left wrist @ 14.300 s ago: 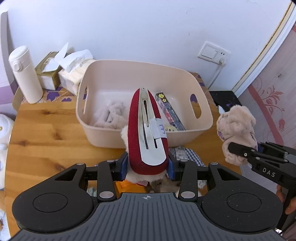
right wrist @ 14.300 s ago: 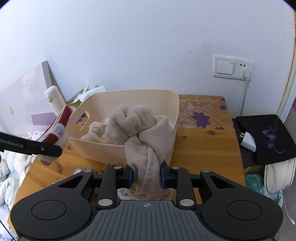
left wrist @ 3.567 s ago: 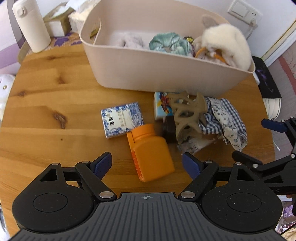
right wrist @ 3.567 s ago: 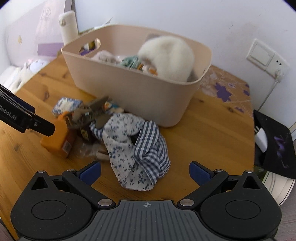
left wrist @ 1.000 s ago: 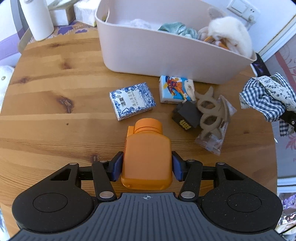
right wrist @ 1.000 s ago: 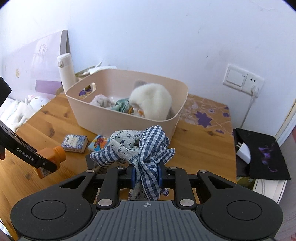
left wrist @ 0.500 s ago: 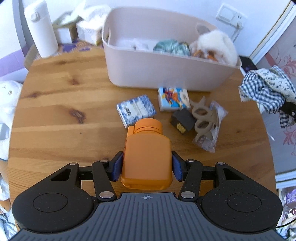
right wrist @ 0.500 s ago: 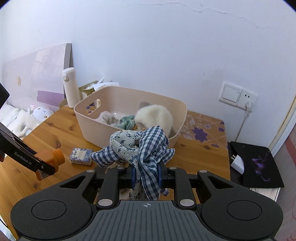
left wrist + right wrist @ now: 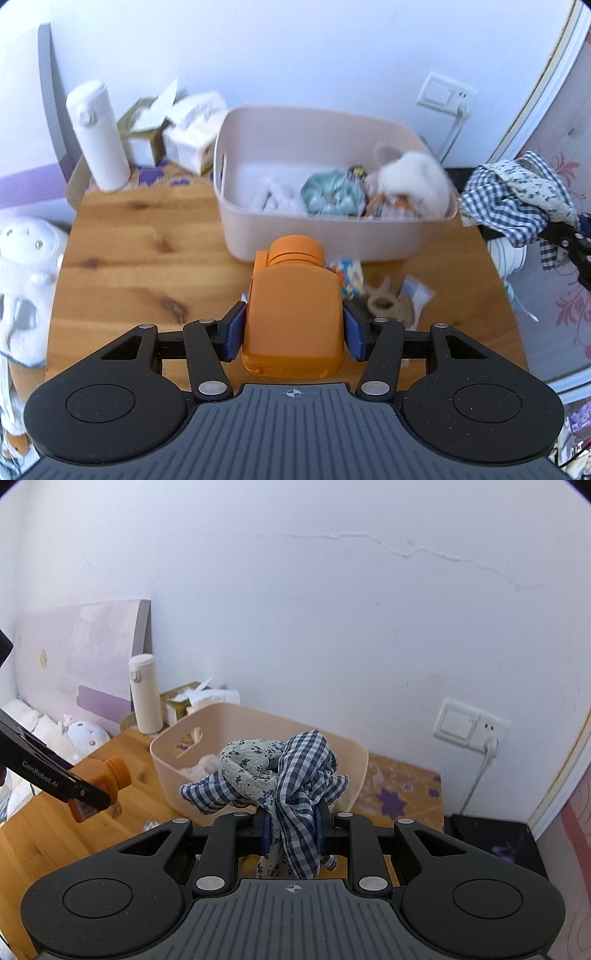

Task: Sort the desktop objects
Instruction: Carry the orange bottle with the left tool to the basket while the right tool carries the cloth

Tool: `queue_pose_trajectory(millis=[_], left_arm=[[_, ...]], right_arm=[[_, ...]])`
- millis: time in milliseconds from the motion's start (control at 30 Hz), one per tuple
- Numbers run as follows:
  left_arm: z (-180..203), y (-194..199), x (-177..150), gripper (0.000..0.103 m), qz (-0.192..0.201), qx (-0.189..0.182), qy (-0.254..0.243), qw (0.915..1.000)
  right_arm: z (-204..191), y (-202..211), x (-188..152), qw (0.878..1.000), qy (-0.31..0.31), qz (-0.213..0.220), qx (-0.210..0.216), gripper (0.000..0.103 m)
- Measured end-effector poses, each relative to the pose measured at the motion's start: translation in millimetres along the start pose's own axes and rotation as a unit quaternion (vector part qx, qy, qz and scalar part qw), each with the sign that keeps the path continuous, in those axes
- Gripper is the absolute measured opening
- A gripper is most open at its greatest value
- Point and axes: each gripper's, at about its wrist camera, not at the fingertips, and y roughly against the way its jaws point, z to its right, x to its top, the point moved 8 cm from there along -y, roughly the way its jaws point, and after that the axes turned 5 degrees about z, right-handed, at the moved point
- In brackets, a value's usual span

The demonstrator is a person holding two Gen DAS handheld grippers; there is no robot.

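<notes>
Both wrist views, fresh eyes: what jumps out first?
The orange bottle clamped in the left tool, held above the wooden table. Next, the checked and floral cloth bunched in the right tool, in front of the beige bin already holding soft items.

Left wrist view: from above the desk [image 9: 122, 266], tilted steeply down, close before the beige bin [image 9: 325, 236]. Right wrist view: from the bin's right-front side, aimed less steeply, more wall visible. Shared: bin [image 9: 354, 760], white flask [image 9: 98, 136], wall socket [image 9: 469, 731].
</notes>
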Motion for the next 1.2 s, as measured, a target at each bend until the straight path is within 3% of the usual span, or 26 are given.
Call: queue_pose_trajectory(millis=[400, 767, 1200], left_arm=[[15.5, 2.7, 58.0, 0.054, 0.052, 0.019, -0.029, 0.9980], [25.6, -32.5, 98.8, 0.054, 0.078, 0.054, -0.064, 0.9935], [12.8, -109.7, 113.3, 0.054, 0.029, 0.097, -0.061, 0.9931]], right_arm=[[10.2, -27.4, 33.4, 1.000, 0.013, 0.024, 0.012, 0.020], [25.4, -68.8, 59.0, 0.999, 0.015, 0.033, 0.012, 0.020], [31.3, -146.1, 57.3, 1.000, 0.007, -0.013, 0.022, 0.020]])
